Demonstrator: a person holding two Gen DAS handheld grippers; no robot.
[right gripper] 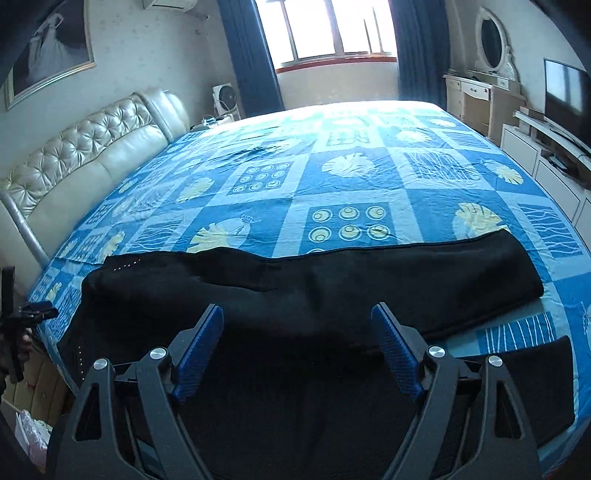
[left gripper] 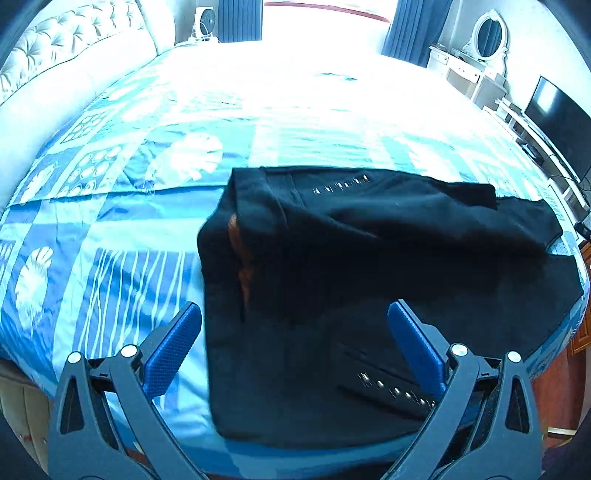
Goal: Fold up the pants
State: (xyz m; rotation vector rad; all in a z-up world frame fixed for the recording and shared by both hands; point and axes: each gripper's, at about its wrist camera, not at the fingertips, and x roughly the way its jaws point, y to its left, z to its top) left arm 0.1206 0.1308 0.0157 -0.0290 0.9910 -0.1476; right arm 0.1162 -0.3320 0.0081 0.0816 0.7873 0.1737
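Note:
Black pants [left gripper: 369, 258] lie along the near edge of a bed, with small metal studs on the fabric and an orange lining showing at a fold. In the right wrist view the pants [right gripper: 295, 291] stretch across the bed from left to right, one leg laid over the other. My left gripper [left gripper: 295, 314] hangs open above the waist end, nothing between its blue pads. My right gripper [right gripper: 297, 317] is open too, above the middle of the pants and empty. At the left edge of the right wrist view part of the other gripper [right gripper: 22, 317] shows.
The bed has a blue patterned sheet [right gripper: 332, 184] and a padded cream headboard [right gripper: 74, 155] on the left. A dresser with an oval mirror [right gripper: 491, 33], a TV [right gripper: 565, 99] on a low white cabinet and a window [right gripper: 325, 26] with blue curtains stand beyond.

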